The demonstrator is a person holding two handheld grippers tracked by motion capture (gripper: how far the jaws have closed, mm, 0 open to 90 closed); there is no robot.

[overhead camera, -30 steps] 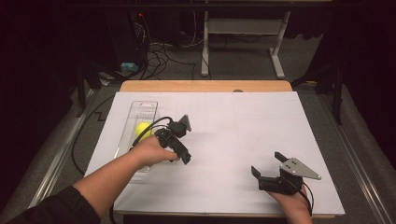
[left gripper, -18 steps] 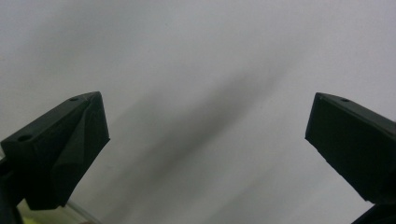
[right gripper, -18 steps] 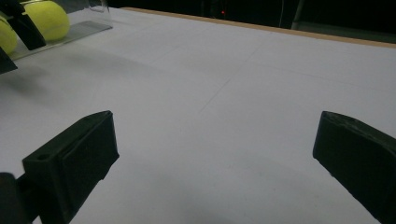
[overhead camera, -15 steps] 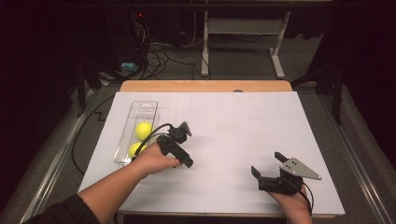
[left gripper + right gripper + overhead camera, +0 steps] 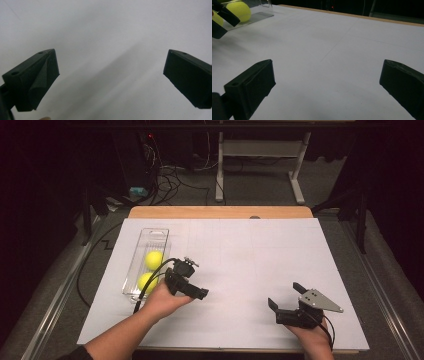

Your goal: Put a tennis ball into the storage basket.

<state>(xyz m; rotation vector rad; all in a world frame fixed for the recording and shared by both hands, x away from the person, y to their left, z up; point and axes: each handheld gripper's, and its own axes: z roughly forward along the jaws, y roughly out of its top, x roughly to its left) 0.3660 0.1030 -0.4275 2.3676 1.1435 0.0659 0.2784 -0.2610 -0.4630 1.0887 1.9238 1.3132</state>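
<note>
A clear plastic tray (image 5: 161, 234) lies at the left of the white sheet, with two yellow balls in it, one (image 5: 153, 259) at its middle and one (image 5: 146, 281) near its front end. My left gripper (image 5: 196, 279) hovers just right of the tray's near end, open and empty. In the left gripper view the left gripper (image 5: 111, 75) has its jaws wide apart over bare white paper. My right gripper (image 5: 285, 295) rests near the front right edge, open, with nothing between its jaws (image 5: 327, 85). The right gripper view catches a ball (image 5: 239, 10) and the tray (image 5: 263, 13) far off.
White paper (image 5: 240, 250) covers the tabletop, with a wooden strip (image 5: 220, 212) along the far edge. A black cable (image 5: 150, 280) trails from the left gripper across the tray's near end. Beyond the table are floor cables and a desk frame (image 5: 260, 150).
My left gripper has drawn back from the tray toward the near edge. A second ball now shows at the tray's front end. The right gripper has stayed put.
</note>
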